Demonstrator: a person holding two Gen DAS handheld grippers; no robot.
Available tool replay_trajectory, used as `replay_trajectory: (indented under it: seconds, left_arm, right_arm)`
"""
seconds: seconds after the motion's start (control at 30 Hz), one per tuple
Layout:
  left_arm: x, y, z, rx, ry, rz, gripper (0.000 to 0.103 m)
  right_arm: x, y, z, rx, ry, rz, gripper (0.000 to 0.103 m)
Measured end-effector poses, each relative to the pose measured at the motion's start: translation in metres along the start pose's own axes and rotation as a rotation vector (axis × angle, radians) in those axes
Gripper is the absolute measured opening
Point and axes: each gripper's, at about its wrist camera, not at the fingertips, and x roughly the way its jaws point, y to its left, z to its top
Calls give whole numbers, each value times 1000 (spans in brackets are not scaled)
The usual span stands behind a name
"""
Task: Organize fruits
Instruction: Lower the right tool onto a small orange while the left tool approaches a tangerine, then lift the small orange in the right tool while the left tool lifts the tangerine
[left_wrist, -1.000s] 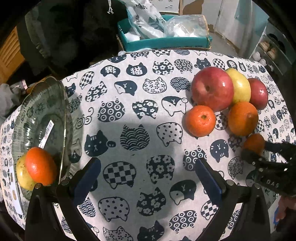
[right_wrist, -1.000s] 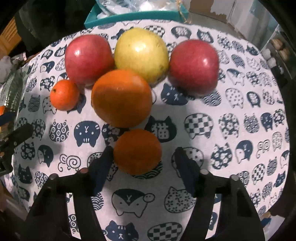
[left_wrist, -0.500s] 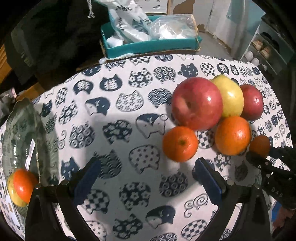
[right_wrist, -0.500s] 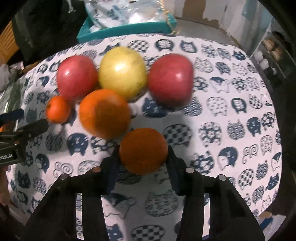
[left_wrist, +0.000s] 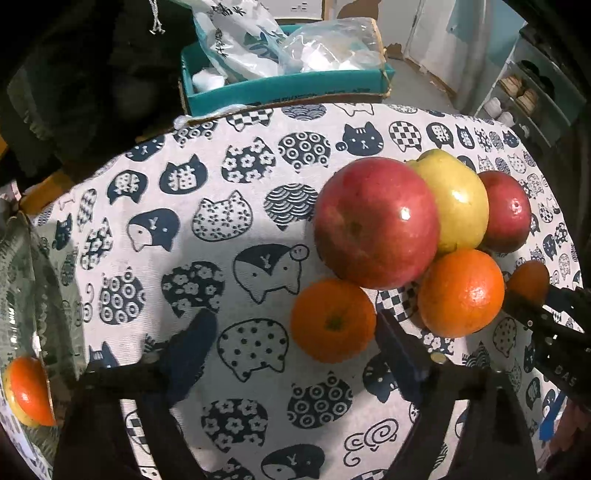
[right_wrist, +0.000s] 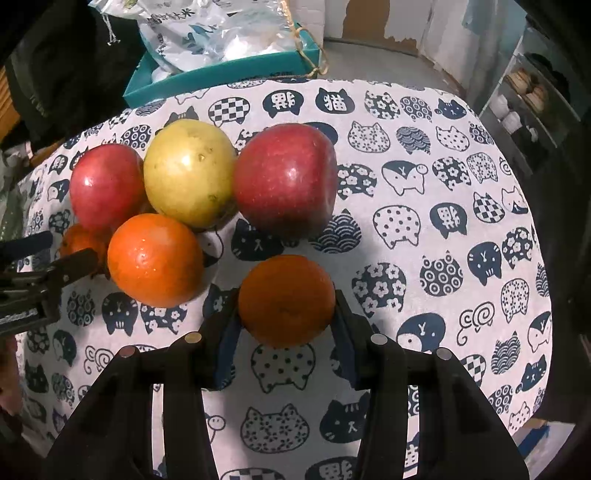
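Observation:
My left gripper (left_wrist: 294, 320) hangs over the cat-print cloth with its jaws closing. A small mandarin (left_wrist: 332, 320) lies between the fingers, close to the right one, and the left pad stands clear of it. Behind it are two red apples (left_wrist: 373, 221) (left_wrist: 506, 210), a yellow fruit (left_wrist: 458, 206) and a large orange (left_wrist: 461, 291). My right gripper (right_wrist: 286, 306) is shut on a darker orange (right_wrist: 286, 299), a little in front of the pile. A glass bowl (left_wrist: 22, 280) at the far left holds an orange and a yellow fruit (left_wrist: 27, 391).
A teal box (left_wrist: 288, 86) stuffed with plastic bags stands just past the table's far edge. Dark clothing (left_wrist: 74, 74) fills the back left. Shelves (right_wrist: 535, 99) stand off to the right. The cloth right of the pile (right_wrist: 461, 240) bears no objects.
My left gripper slid right from the bowl to the small mandarin and narrowed its jaws. My right gripper shut on the darker orange and drew it away from the pile.

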Motion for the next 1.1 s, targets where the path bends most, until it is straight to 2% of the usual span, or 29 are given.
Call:
replay_trajectory:
  seconds: [0.1,0.23,0.33,0.47,1.1]
  left_arm:
    - [2,-2,-1,1,4,-39,73]
    - [-1,-9,-1,11,1,-101,45]
    - [-5,-13,-3,34,-6,-64,45]
    - [-14,-8,-5,24,-18,-69,44]
    - [-108,17,-25,-22,-175,-32,44]
  right_arm:
    - [-2,2,0,-8,-9,-2,46]
    - [-4,6,6,-9,-20,-3,46]
    - [-8,7,7,-13,-30,-2,46]
    - [-17,10,7,-20,-50,-1,46]
    - [-91,42,16,-72,-198,34,45]
